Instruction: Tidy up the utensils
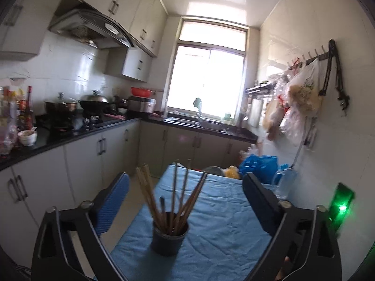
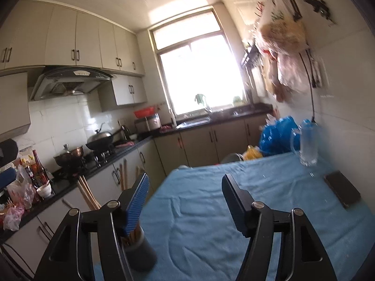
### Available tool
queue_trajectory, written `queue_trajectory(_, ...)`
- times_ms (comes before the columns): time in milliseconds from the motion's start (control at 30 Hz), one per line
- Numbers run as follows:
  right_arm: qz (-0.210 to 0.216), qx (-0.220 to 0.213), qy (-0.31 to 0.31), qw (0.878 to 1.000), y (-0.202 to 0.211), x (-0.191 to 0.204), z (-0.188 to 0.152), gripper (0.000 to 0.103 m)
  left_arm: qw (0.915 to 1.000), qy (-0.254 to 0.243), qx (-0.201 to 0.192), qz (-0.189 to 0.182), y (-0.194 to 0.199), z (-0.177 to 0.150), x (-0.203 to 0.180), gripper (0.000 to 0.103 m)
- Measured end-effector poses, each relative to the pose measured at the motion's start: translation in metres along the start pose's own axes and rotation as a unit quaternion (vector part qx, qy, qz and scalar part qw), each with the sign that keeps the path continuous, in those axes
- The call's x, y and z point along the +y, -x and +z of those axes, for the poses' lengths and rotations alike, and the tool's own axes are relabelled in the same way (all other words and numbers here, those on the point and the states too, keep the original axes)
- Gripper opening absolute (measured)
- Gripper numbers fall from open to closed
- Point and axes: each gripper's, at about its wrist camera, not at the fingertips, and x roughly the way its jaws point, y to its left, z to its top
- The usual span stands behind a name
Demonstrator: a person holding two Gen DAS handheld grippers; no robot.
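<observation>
A dark cup (image 1: pixel 169 240) holding several wooden chopsticks (image 1: pixel 178 201) stands on the table with the blue cloth (image 1: pixel 218 222). My left gripper (image 1: pixel 185 201) is open and empty, its jaws wide on either side of the cup, a little behind it. In the right wrist view the same cup (image 2: pixel 140 253) sits low left, partly hidden behind the left finger (image 2: pixel 137 201), with chopsticks (image 2: pixel 88 194) sticking up. My right gripper (image 2: pixel 185 201) is open and empty above the blue cloth (image 2: pixel 211 210), to the right of the cup.
A clear glass mug (image 2: pixel 307 142) and a dark flat phone-like object (image 2: pixel 342 188) lie at the table's right, by the wall. Blue plastic bags (image 2: pixel 279 135) sit at the far end. A black counter (image 1: pixel 70 135) with pots and bottles runs along the left.
</observation>
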Motion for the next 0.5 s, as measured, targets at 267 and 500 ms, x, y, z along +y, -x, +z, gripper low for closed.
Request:
queue_trajectory(267,-0.023,0.025,0.015,0.999,0.024,-0.018,-0.032,0.075,0.9906,-0.006,0.023,0.134,0.003,-0.038,0.009,0.103)
queue_trajectory(500,-0.042,0.041,0.012,0.998,0.036,-0.026,-0.052,0.076,0.9855,-0.019,0.030,0.166,0.005,-0.053,0.004,0.103)
